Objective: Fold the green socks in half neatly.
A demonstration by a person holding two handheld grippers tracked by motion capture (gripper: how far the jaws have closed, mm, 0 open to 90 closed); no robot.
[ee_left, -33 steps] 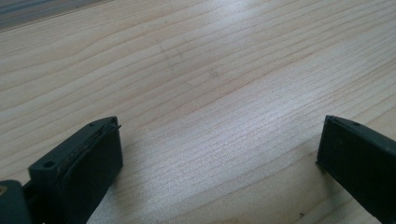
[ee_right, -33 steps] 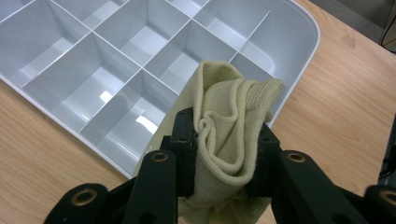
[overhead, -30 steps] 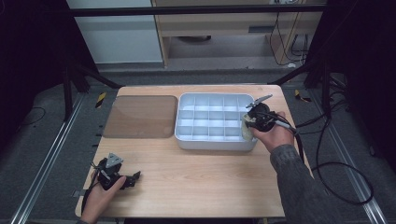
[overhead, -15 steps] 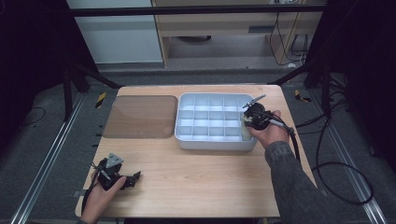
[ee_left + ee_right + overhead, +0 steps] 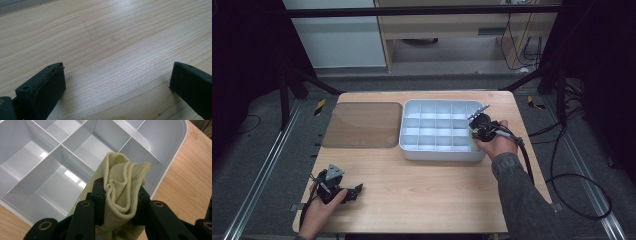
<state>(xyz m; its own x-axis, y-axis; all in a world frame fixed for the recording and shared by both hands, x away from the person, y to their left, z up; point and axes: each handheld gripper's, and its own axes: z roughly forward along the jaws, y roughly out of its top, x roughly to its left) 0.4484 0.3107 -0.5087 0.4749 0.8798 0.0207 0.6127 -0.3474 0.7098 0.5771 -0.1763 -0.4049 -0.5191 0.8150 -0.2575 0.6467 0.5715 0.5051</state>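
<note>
1. Lower left of the high view: the left gripper (image 5: 354, 191) rests on the wooden worktop (image 5: 432, 185), jaws wide with bare wood between them.
2. Right of centre: the right gripper (image 5: 475, 131) has its jaws pinched on a folded pale yellow cloth (image 5: 120, 187), held over the right end of the white divided tray (image 5: 437, 152).
3. Upper left of the worktop: a brown translucent lid (image 5: 364, 125) lies flat just beside the tray.
</note>
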